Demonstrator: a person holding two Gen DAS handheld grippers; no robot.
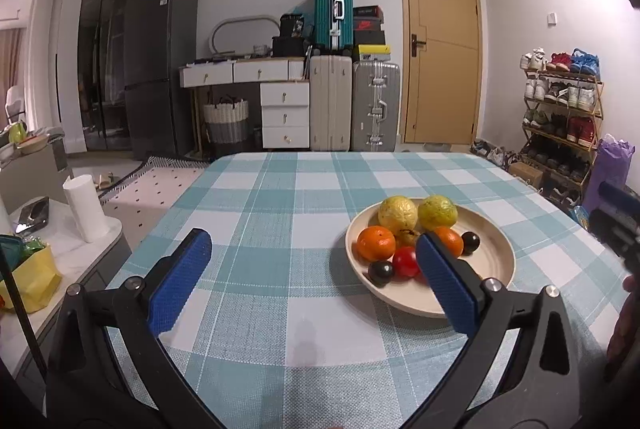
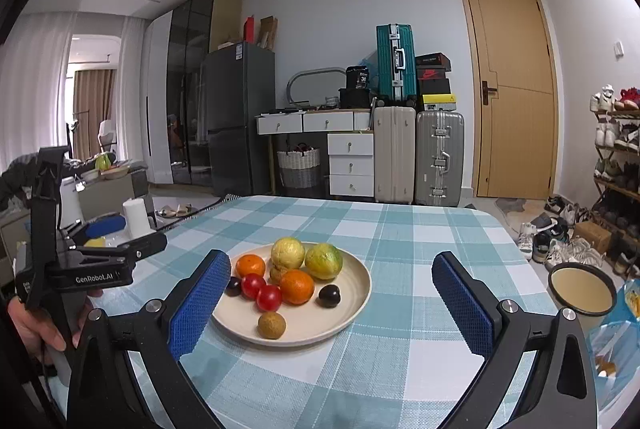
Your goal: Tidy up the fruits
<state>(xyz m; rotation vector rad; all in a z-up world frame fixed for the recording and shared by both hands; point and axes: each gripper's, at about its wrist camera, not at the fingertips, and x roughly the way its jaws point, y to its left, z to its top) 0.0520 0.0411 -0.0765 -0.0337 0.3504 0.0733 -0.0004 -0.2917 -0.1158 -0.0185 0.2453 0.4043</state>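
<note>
- Nearest the camera, the left gripper (image 1: 312, 269) hung above the checked tablecloth (image 1: 280, 189) with its blue-padded fingers spread wide and nothing between them.
- The right gripper (image 2: 332, 293) was likewise wide open and empty, low over the near edge of the same cloth.
- In the right wrist view, a hand (image 2: 36, 325) at the left edge held the left gripper's black handle.
- Just beyond the fingers sat a cream plate (image 2: 356, 293) holding all the fruit.
- On the plate's near side lay a small brown fruit (image 2: 271, 325), with two red tomatoes (image 2: 269, 298) touching just behind it.
- Two dark plums (image 2: 329, 296) flanked the pile, one on each side.
- Two oranges (image 2: 296, 286) sat mid-plate, and two yellow-green citrus fruits (image 2: 323, 261) at the far side.
- To the right, off the table's edge, stood a dark-rimmed bowl (image 2: 582, 289).
- Far behind, suitcases (image 2: 439, 157), white drawers (image 2: 350, 165) and a wooden door (image 2: 516, 89) lined the wall.
</note>
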